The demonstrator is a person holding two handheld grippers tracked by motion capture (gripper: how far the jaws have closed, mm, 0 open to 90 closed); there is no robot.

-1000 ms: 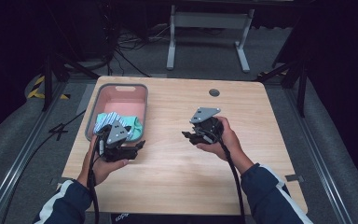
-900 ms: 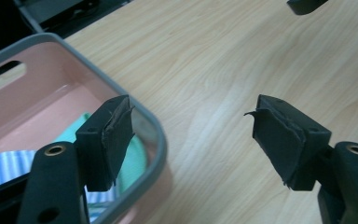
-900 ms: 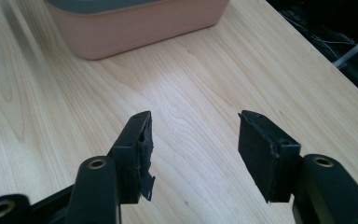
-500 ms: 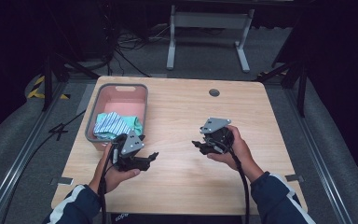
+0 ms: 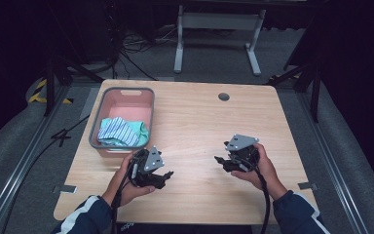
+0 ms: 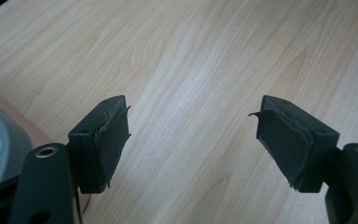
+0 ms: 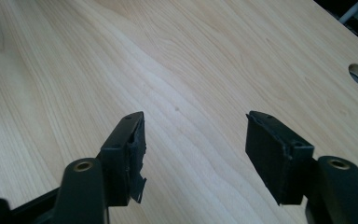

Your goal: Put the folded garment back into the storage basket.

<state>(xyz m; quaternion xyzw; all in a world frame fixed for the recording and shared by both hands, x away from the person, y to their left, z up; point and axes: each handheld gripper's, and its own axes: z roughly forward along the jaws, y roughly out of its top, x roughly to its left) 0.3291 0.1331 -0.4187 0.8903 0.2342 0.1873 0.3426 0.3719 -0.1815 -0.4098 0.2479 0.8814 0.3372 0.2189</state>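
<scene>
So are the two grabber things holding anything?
No. The left gripper and the right gripper both have open jaws with bare table between them; the cloths lie in the basket.

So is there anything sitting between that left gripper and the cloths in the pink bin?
Only the bin's own near wall. The left gripper is over bare table just in front of the pink bin, jaws open and empty, and the striped cloth lies inside. Nothing else visible on the table stands between them; it would have to go over the rim.
</scene>
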